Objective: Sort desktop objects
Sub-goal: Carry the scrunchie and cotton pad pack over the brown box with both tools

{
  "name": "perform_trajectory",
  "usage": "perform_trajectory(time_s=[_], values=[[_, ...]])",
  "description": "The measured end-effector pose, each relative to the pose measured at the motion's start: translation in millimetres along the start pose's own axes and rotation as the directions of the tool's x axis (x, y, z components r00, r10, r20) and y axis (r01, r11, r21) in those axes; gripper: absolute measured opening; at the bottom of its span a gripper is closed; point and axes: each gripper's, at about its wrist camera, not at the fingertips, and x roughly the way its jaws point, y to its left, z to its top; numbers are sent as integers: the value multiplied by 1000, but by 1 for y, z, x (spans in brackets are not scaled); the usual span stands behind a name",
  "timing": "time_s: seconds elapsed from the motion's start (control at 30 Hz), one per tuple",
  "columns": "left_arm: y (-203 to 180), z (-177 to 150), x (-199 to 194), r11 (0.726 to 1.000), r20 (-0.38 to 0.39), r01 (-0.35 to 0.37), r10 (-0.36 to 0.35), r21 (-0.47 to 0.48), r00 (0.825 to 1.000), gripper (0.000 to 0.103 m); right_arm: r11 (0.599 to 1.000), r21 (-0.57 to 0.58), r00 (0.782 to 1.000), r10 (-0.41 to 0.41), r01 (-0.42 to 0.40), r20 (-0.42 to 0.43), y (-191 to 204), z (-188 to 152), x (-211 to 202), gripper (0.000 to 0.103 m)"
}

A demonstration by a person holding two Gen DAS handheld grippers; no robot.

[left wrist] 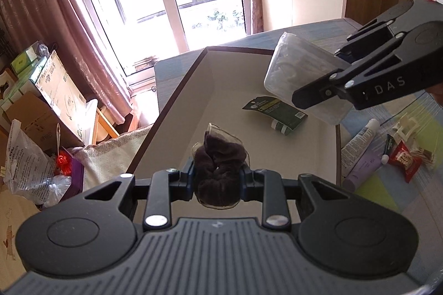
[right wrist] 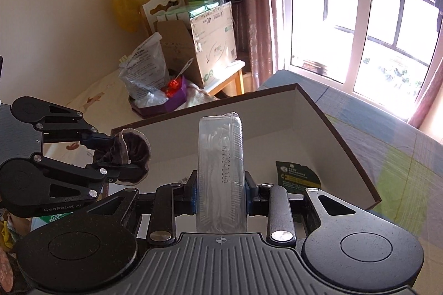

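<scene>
My left gripper (left wrist: pixel 218 178) is shut on a dark brown velvet scrunchie (left wrist: pixel 218 170), held above the near end of a shallow white-lined box with a dark rim (left wrist: pixel 177 90). From the right wrist view the same gripper (right wrist: pixel 124 159) and scrunchie (right wrist: pixel 133 153) hang over the box's left edge. My right gripper (right wrist: pixel 220 195) is shut on a clear plastic case (right wrist: pixel 221 170) above the box (right wrist: pixel 340 140). In the left wrist view that gripper (left wrist: pixel 332 79) holds the clear case (left wrist: pixel 301 70) over the box's far right side. A dark green carded packet (left wrist: pixel 277 113) lies inside the box.
On the pastel checked cloth (left wrist: pixel 387 189) right of the box lie a white tube (left wrist: pixel 360 140), a lilac tube (left wrist: pixel 362 170), a red snack packet (left wrist: pixel 405 160) and a white hair claw (left wrist: pixel 407 128). Cardboard boxes (right wrist: pixel 210 37) and bags (right wrist: pixel 144 68) stand beyond the table, by the window.
</scene>
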Motion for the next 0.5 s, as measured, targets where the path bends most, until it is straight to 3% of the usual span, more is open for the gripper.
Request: perform_trajectory(time_s=[0.5], values=[[-8, -16, 60, 998, -135, 56, -61, -41, 989, 25, 999, 23, 992, -38, 41, -117, -33, -9, 48, 33]])
